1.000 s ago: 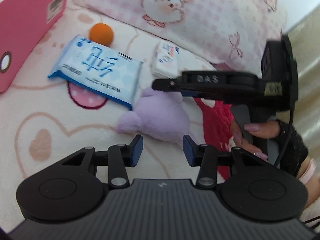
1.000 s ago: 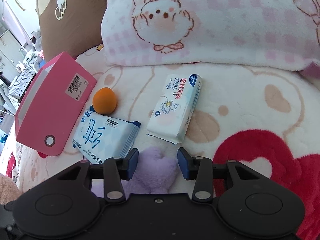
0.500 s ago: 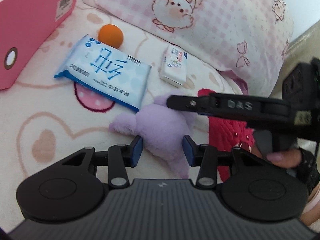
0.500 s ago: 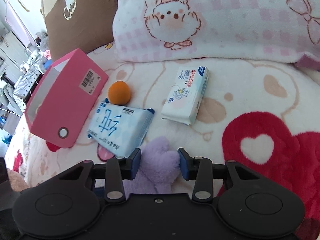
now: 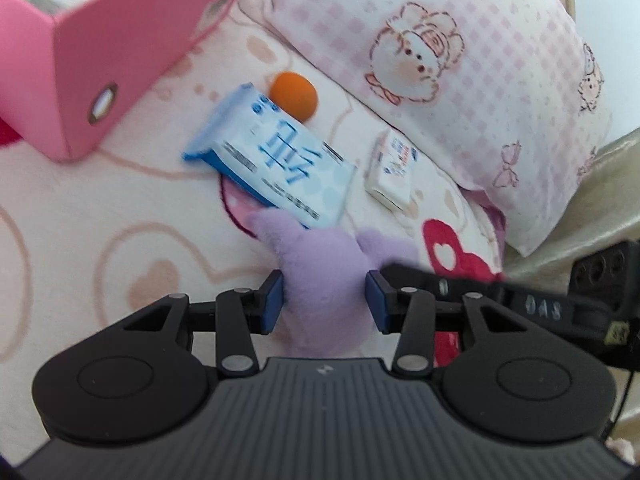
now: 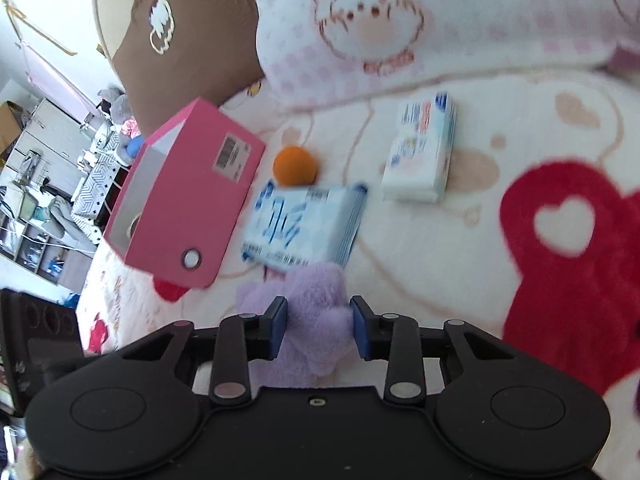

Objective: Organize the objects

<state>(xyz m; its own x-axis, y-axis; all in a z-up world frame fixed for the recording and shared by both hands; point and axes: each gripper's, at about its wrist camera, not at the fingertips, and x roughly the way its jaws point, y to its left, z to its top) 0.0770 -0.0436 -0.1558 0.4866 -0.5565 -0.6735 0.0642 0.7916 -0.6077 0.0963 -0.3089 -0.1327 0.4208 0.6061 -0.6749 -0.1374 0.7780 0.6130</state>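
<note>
A purple plush toy lies on the bed blanket. My left gripper is open, its blue pads on either side of the toy. My right gripper is open as well, with the same toy between its pads. Beyond the toy lie a blue wipes pack, an orange ball and a small white tissue pack. A pink box lies open at the left. The right gripper's body shows in the left wrist view.
A pink checked pillow lies behind the objects, a brown pillow further left. The blanket has a red heart patch at the right. Room furniture shows past the bed's left edge.
Both grippers pulled back and moved left, so the toy now sits between each pair of pads. The pink box and its open side came further into view. The jaws stayed open.
</note>
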